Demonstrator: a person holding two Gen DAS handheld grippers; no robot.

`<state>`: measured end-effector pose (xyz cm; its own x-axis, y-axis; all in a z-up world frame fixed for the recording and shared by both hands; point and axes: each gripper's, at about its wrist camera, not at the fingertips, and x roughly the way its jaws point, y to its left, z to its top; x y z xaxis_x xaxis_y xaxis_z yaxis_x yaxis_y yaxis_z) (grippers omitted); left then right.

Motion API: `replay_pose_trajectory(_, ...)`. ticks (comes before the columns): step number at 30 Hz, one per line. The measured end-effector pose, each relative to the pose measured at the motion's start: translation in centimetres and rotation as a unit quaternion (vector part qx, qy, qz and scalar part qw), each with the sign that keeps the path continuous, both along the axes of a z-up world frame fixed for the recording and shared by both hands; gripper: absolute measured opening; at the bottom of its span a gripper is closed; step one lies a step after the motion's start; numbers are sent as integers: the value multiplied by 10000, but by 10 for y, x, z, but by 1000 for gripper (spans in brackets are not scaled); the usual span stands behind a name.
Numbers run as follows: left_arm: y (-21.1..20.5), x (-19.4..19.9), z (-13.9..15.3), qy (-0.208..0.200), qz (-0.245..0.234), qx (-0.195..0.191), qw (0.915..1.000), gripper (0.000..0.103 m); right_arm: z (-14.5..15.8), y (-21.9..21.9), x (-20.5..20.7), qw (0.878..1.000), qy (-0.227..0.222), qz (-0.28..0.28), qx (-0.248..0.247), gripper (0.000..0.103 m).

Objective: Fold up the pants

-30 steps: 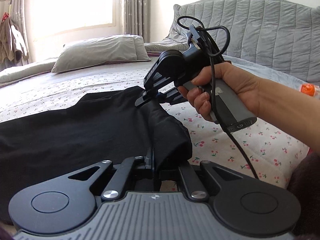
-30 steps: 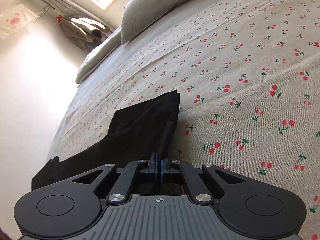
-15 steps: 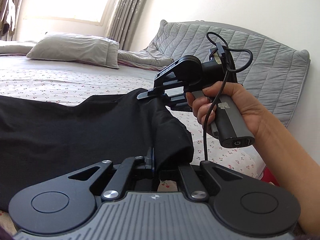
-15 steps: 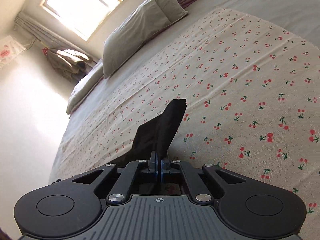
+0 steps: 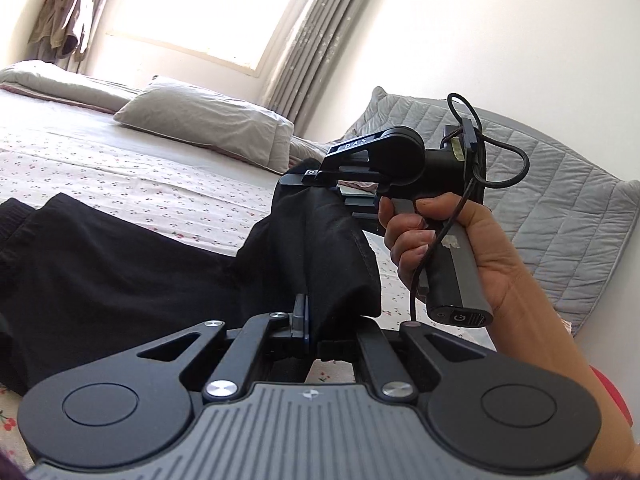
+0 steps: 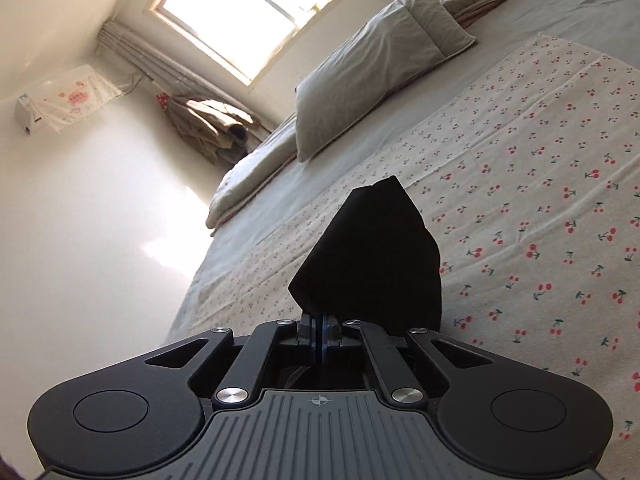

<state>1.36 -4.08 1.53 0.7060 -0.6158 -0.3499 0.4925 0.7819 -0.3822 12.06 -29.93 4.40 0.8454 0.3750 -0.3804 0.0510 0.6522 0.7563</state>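
Black pants [image 5: 120, 264] lie across the cherry-print bed sheet [image 5: 120, 184], their near end lifted off the bed. My left gripper [image 5: 308, 320] is shut on one corner of the lifted end. My right gripper [image 5: 308, 178], seen in the left wrist view above and beyond it, is shut on the other corner. In the right wrist view my right gripper [image 6: 319, 330] pinches a raised fold of the black pants [image 6: 372, 256], which hides the rest of the garment.
Grey pillows [image 5: 208, 124] and a folded grey quilt [image 5: 52, 84] lie at the far side of the bed. A quilted grey headboard [image 5: 540, 184] stands on the right. A window [image 6: 256, 12] and hanging clothes [image 6: 208, 124] are on the far wall.
Both grippers have risen with the pants end, lifting it off the sheet. The views have tilted up towards the window and wall, and the held fold now stands more upright.
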Motion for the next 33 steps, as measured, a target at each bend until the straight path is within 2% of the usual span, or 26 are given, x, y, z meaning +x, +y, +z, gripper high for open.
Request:
replay_pose_trajectory(6,46,8,-11,367,387,166,9984,3,-12,66,48,9981,143,575,-186,2)
replay_pose_trajectory(10,69,23,-24,852,539,262,9946,4,-31,103,72,9946,339,858,-477,2)
replay_pose_trajectory(14,84,34,-38,1266,481,477,9896,5,-51,128,89,9899,572,1039,-770,2)
replay_pose_trajectory(17,92,39,-43,1337,340,752,9876,18,-64,139,93,9870,665,1107,-953,3)
replay_pose_trajectory(18,94,38,-42,1310,304,844,9873,29,-67,141,93,9866,672,1122,-981,3)
replay_pose_trajectory(22,98,27,-26,895,152,1169,9890,51,-70,139,93,9866,656,1137,-966,4)
replay_pose_trajectory(25,97,35,-5,615,17,1154,9914,65,-67,138,93,9872,617,1148,-923,6)
replay_pose_trajectory(28,93,53,8,477,-252,988,9936,74,-65,138,91,9881,579,1162,-830,11)
replay_pose_trajectory(30,91,67,8,437,-362,978,9936,78,-63,135,90,9889,588,1182,-684,14)
replay_pose_trajectory(33,84,91,-3,591,-396,1076,9916,78,-57,130,82,9896,542,1207,-563,26)
